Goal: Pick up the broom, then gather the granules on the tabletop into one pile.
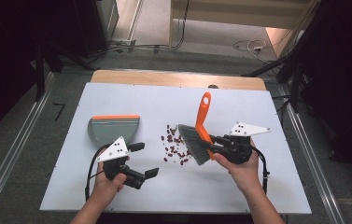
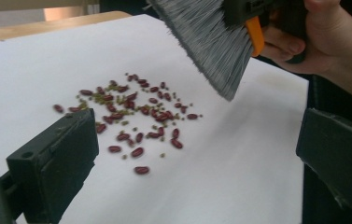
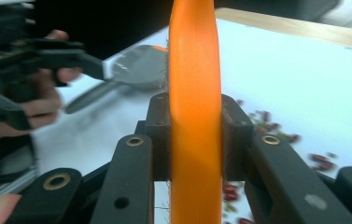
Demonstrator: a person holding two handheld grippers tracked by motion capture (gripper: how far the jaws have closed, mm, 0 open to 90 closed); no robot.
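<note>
Orange-handled brush (image 1: 200, 128) is clamped in the right gripper (image 1: 218, 142), fingers tight on the handle; bristles hang above the right edge of the bean scatter (image 1: 173, 143) on the white tabletop (image 1: 239, 186). Dustpan (image 1: 113, 128) lies left of the beans, so the sweep likely runs leftward. Left gripper (image 1: 143, 161) fingers apart, empty, just beside the dustpan

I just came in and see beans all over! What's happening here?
A person holds a gripper in each hand. The right gripper clamps an orange brush, its bristles lifted just above the spilled beans. The left gripper is open and holds nothing. A grey dustpan lies on the white table beside it.
</note>
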